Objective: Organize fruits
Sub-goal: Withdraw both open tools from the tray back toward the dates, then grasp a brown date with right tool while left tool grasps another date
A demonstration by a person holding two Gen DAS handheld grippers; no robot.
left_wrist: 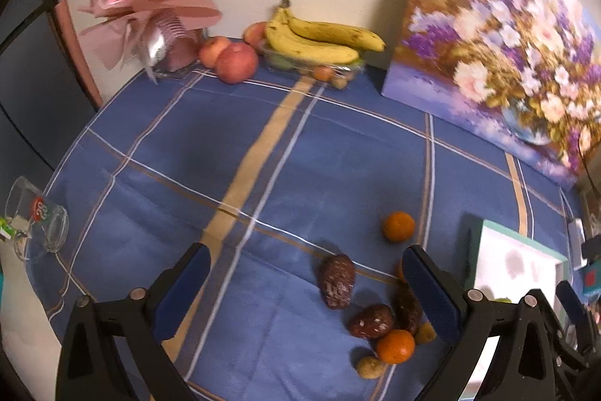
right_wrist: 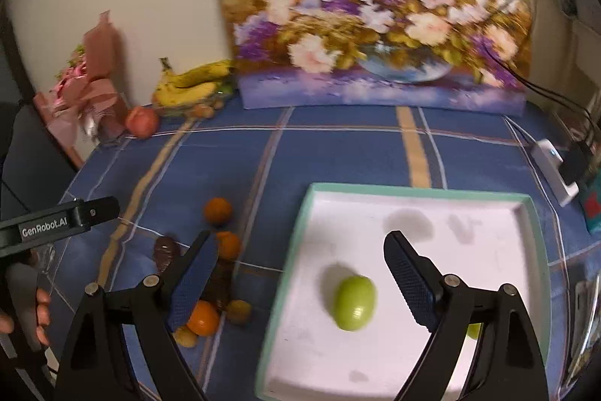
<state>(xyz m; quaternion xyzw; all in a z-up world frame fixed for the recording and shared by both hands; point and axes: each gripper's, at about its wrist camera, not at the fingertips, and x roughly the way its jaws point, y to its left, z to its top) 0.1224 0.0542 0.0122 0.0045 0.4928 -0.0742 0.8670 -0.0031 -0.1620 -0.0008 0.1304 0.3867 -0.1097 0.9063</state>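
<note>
Right wrist view: a green fruit lies in the white tray between my wide-open, empty right tongs. Oranges and dark dates sit on the blue tabletop beside my left tongs, spread wide, holding nothing.

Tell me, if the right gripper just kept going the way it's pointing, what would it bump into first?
Most likely the green fruit lying in the white tray. The right gripper is open and that fruit sits between its fingers, just ahead. Depth is hard to judge, so it might meet the tray floor instead.
</note>
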